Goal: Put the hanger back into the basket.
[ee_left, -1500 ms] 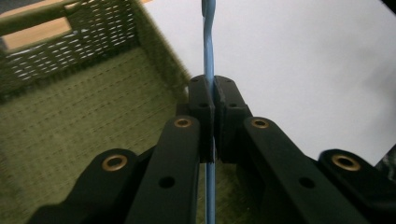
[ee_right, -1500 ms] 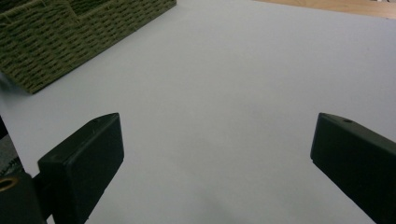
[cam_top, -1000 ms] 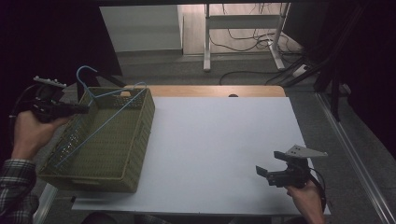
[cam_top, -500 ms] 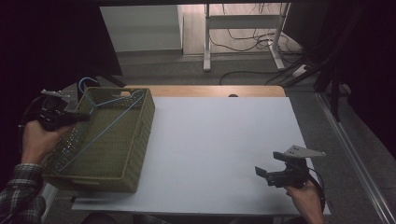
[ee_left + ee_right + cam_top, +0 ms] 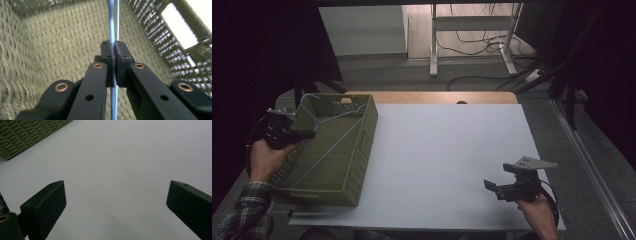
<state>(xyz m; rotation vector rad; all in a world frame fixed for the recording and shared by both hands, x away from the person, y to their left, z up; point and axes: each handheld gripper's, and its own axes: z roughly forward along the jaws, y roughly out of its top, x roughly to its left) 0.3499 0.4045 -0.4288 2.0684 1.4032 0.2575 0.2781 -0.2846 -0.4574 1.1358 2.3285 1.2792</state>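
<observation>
Item: blue wire hanger (image 5: 328,131), thin pale-blue wire, bent into a triangle with a hooked end. It lies slanted inside the basket (image 5: 362,150), hook toward the far left corner, long wires running diagonally across the woven interior.

Left claw (image 5: 114,50): closed on the blue wire hanger. In the left gripper view the wire passes straight up between the two black pads, pinched tight, and continues above them against the basket's inner wall; a second, paler strand runs just beside it. In the high view the left claw (image 5: 307,134) reaches over the basket's left rim, held by the person's left hand (image 5: 264,159).

Basket: olive-green, woven, rectangular, with a cut-out handle slot in its end wall; stands at the left edge of the white surface (image 5: 447,150).

Right claw (image 5: 490,185): open, nothing between its pads, held low over the near right part of the surface, well apart from basket and hanger. The right gripper view shows the pads wide over bare white.
</observation>
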